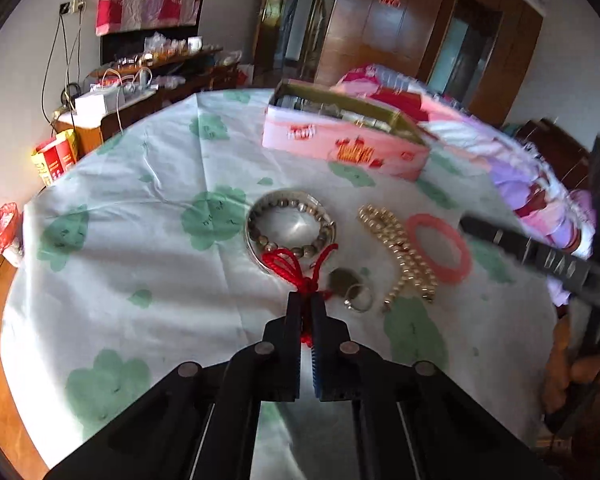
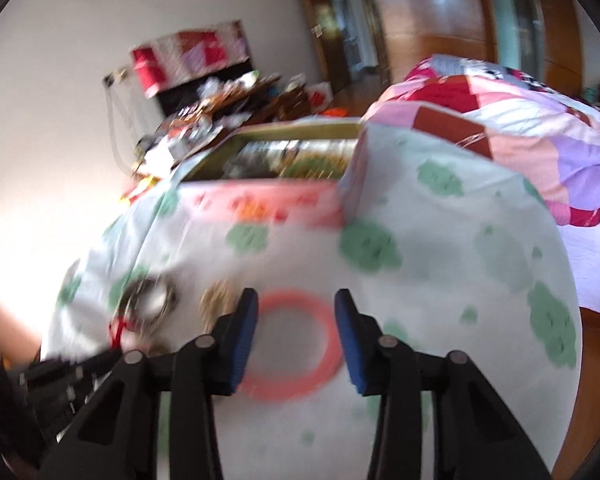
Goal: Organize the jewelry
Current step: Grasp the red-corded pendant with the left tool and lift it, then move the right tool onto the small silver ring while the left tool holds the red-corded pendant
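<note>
My left gripper (image 1: pixel 307 296) is shut on a red knotted cord (image 1: pixel 288 262) whose loops lie over the rim of a silver bangle (image 1: pixel 250 248). A brown bead bracelet (image 1: pixel 260 236) lies inside the bangle. To the right are a dull pendant (image 1: pixel 342 280), a silver ring (image 1: pixel 358 300), a gold bead chain (image 1: pixel 400 256) and a pink bangle (image 1: pixel 440 248). In the blurred right wrist view my right gripper (image 2: pixel 296 300) stands open. Its blue pads (image 2: pixel 244 340) stand on either side of the pink bangle (image 2: pixel 292 390), which lies flat. I cannot see any contact.
An open pink box (image 1: pixel 340 148) with a gold inside and small items in it stands at the back of the round table, which has a white and green cloth (image 1: pixel 140 208). A patchwork quilt (image 2: pixel 520 140) on a bed lies beyond the right edge. A cluttered sideboard (image 1: pixel 148 80) is at the far left.
</note>
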Action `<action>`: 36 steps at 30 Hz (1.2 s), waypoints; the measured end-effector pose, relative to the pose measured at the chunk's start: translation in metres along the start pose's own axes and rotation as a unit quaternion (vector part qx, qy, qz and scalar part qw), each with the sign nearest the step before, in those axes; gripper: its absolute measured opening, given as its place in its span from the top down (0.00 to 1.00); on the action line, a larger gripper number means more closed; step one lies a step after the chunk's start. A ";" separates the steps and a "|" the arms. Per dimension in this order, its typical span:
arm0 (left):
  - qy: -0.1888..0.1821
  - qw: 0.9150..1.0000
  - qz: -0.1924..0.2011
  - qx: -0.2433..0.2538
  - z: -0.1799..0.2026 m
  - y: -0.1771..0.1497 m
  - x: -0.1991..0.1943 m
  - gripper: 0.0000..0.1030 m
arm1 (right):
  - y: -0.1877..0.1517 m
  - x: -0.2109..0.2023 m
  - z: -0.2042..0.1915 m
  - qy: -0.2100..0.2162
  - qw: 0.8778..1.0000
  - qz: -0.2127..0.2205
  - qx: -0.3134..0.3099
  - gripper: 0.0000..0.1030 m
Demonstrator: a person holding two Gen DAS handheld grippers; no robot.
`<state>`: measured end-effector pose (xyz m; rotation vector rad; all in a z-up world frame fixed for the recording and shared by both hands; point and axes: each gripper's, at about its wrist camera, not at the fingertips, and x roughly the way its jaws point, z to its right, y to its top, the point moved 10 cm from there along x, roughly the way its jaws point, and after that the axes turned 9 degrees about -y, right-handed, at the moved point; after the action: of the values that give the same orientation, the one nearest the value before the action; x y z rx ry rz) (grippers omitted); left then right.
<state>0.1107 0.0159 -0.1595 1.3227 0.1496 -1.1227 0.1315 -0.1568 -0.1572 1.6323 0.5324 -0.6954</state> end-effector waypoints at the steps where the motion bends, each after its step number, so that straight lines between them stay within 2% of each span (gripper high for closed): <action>1: -0.004 1.000 0.009 0.000 0.001 0.002 -0.007 0.98 | -0.007 -0.002 -0.002 0.002 1.000 -0.009 -0.004 0.59; 5: -0.024 0.999 0.045 -0.008 0.000 0.017 -0.032 0.98 | -0.026 -0.006 -0.017 0.039 0.998 -0.048 -0.010 0.61; 11: -0.039 0.994 0.088 -0.042 -0.013 0.045 -0.051 0.98 | -0.031 -0.007 -0.041 0.067 0.996 -0.058 -0.033 0.61; 17: -0.038 0.994 0.083 -0.053 -0.021 0.044 -0.045 0.98 | -0.037 -0.003 -0.075 0.121 0.988 -0.080 -0.061 0.61; 21: -0.040 0.994 0.084 -0.052 -0.023 0.040 -0.049 0.97 | -0.044 0.000 -0.103 0.138 0.981 -0.090 -0.097 0.64; 23: -0.043 0.994 0.086 -0.055 -0.024 0.039 -0.051 0.98 | -0.047 0.004 -0.116 0.134 0.978 -0.092 -0.127 0.67; 27: -0.039 0.994 0.088 -0.059 -0.029 0.039 -0.054 0.97 | -0.054 0.016 -0.123 0.105 0.976 -0.102 -0.163 0.68; 34: -0.038 0.994 0.083 -0.066 -0.033 0.035 -0.050 0.97 | -0.061 0.014 -0.129 0.051 0.967 -0.074 -0.240 0.68; 36: -0.038 0.994 0.083 -0.067 -0.033 0.034 -0.050 0.97 | -0.062 0.013 -0.130 0.050 0.964 -0.070 -0.251 0.72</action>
<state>0.1258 0.0657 -0.1141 1.1490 0.0571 -1.0030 0.1176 -0.0185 -0.1980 1.1630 0.8311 -0.5259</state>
